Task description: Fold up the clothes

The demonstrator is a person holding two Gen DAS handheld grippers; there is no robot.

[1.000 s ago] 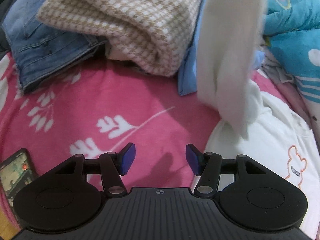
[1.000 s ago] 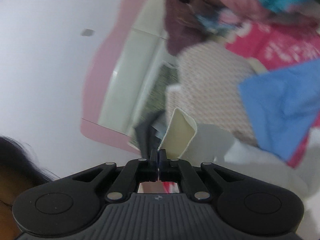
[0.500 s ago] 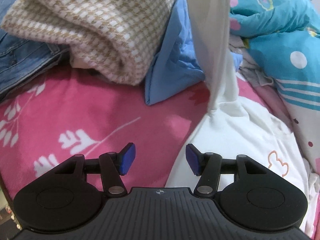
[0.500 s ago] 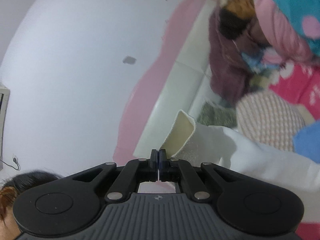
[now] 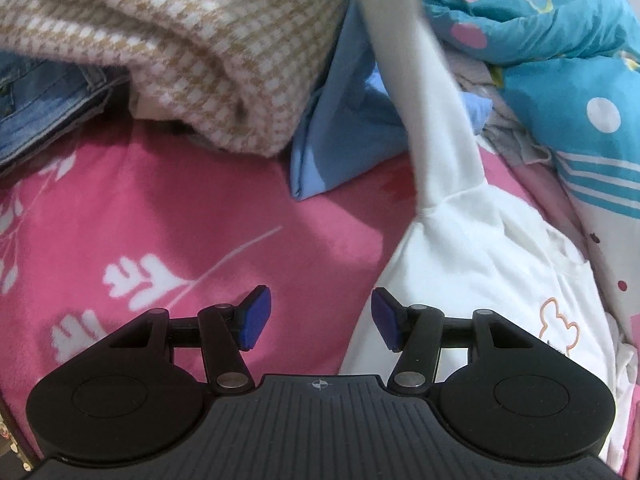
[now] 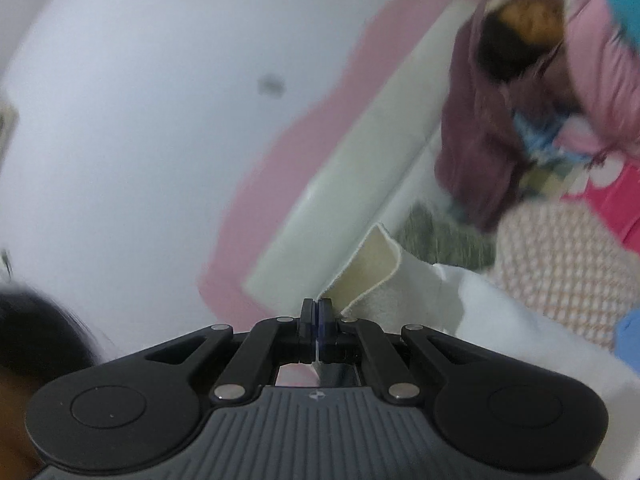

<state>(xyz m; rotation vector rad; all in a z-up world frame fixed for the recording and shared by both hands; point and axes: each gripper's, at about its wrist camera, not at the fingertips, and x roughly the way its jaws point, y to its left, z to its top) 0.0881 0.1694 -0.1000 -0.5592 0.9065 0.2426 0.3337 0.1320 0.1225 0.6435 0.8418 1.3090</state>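
A white sweatshirt with a small bear outline lies on the pink bedsheet at the right. Its sleeve is stretched upward out of the left wrist view. My left gripper is open and empty, low over the sheet just left of the sweatshirt's edge. My right gripper is shut on the sleeve cuff and holds it high, facing the wall and headboard.
A folded beige checked garment sits on denim jeans at the back left, with a blue cloth beside it. A turquoise dotted quilt lies at the right. A white headboard and purple clothes show in the right wrist view.
My right gripper has lifted the sleeve cuff higher and tilted toward the wall. My left gripper has shifted right toward the sweatshirt body; the phone and jeans have slid out of view.
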